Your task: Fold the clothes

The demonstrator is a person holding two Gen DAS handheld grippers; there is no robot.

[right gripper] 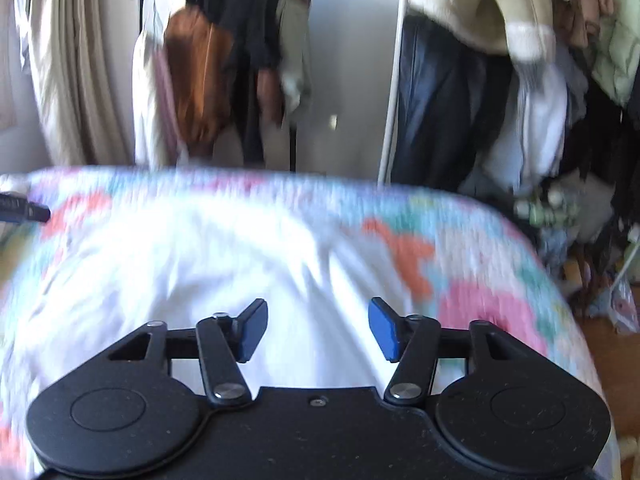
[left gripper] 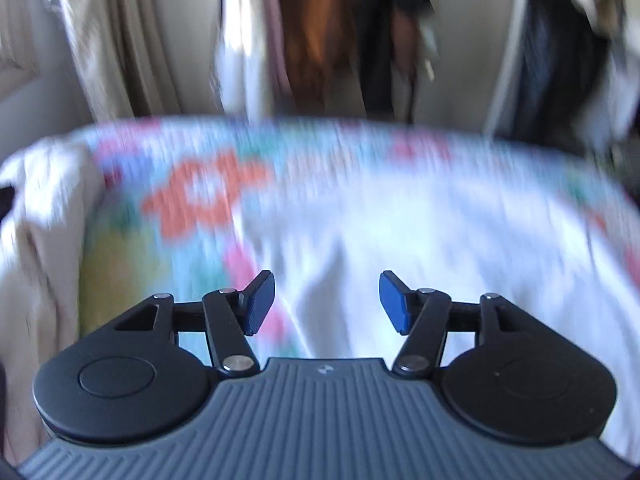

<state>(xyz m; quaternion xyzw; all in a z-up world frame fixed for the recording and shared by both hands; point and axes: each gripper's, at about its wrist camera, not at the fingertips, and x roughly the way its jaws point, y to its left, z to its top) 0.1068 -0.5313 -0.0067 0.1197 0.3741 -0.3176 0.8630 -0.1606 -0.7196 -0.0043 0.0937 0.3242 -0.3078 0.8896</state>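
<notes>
In the left wrist view, a cream cloth [left gripper: 36, 216] hangs at 9 o'clock, off the left edge of a patterned bedspread [left gripper: 192, 192] that fills the middle of the picture. The bedspread is blurred; an orange shape shows at 10 o'clock and pink patches nearer the centre. A white garment [left gripper: 400, 240] lies on the bedspread from the centre out to 3 o'clock, rumpled into soft folds. The left gripper [left gripper: 327, 303] hovers over it at 6 o'clock with its blue-padded jaws spread wide and nothing between them. A small pale mark sits on the ribbed grey body below the jaws, too small to read. Beige curtains [left gripper: 116, 36] hang at 11 o'clock, and blurred hanging clothes [left gripper: 320, 28] at 12 o'clock.

In the right wrist view, a dark tip [right gripper: 24, 209] pokes in at 9 o'clock; what it is cannot be told. The white garment [right gripper: 192, 264] spreads from 9 o'clock to the centre, with the bedspread's [right gripper: 472, 280] orange and pink patches at 3 o'clock. The right gripper [right gripper: 318, 330] hangs above the garment at 6 o'clock, jaws apart and empty. An orange-brown garment [right gripper: 196, 80] hangs at 11 o'clock, and a packed clothes rack [right gripper: 520, 80] at 2 o'clock. No writing is legible.
</notes>
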